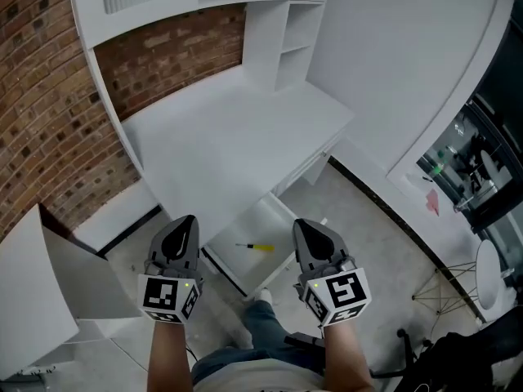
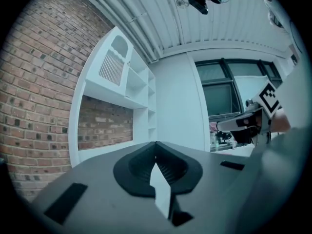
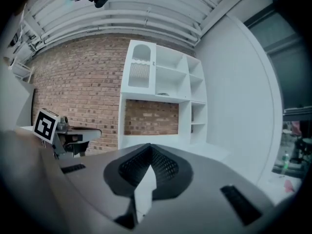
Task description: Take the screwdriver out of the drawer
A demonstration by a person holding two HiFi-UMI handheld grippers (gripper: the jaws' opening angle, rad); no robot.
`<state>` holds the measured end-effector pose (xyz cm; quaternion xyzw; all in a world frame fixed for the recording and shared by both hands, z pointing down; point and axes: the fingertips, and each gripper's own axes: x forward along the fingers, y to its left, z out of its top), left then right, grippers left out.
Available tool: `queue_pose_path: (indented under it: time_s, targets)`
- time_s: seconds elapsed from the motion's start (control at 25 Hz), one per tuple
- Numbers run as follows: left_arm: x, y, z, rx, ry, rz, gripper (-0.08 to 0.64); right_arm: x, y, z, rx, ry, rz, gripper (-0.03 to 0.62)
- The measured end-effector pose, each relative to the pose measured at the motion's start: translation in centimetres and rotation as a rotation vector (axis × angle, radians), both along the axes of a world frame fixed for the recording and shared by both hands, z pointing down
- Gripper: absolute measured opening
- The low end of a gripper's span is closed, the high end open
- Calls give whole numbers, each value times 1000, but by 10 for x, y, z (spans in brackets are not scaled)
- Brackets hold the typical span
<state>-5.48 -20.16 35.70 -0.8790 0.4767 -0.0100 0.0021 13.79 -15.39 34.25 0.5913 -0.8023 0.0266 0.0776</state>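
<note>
In the head view an open white drawer (image 1: 265, 219) sticks out below the desk's front edge. A screwdriver (image 1: 257, 247) with a yellow handle lies flat inside it. My left gripper (image 1: 185, 220) hovers at the drawer's left side and my right gripper (image 1: 301, 224) at its right side, both nearer to me than the screwdriver and higher up. Each one has its jaws shut with nothing between them. In the left gripper view the left gripper (image 2: 156, 149) points level at the hutch. The right gripper (image 3: 148, 151) in its own view does the same.
The white desk (image 1: 229, 129) with a shelved hutch (image 1: 292, 35) stands against a brick wall (image 1: 41, 113). A white panel (image 1: 33, 292) leans at the left. A curved white wall (image 1: 425, 72) runs along the right. The person's leg and shoe (image 1: 263, 305) are below the drawer.
</note>
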Motion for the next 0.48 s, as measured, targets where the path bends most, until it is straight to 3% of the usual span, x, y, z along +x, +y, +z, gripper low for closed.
queue_pose_path:
  time_s: [0.2, 0.48]
  targets:
    - [22, -51, 17, -38, -14, -75, 14, 31, -60, 36, -105, 8, -88, 19]
    - [30, -90, 42, -102, -30, -192, 14, 41, -117, 94, -296, 30, -279, 215]
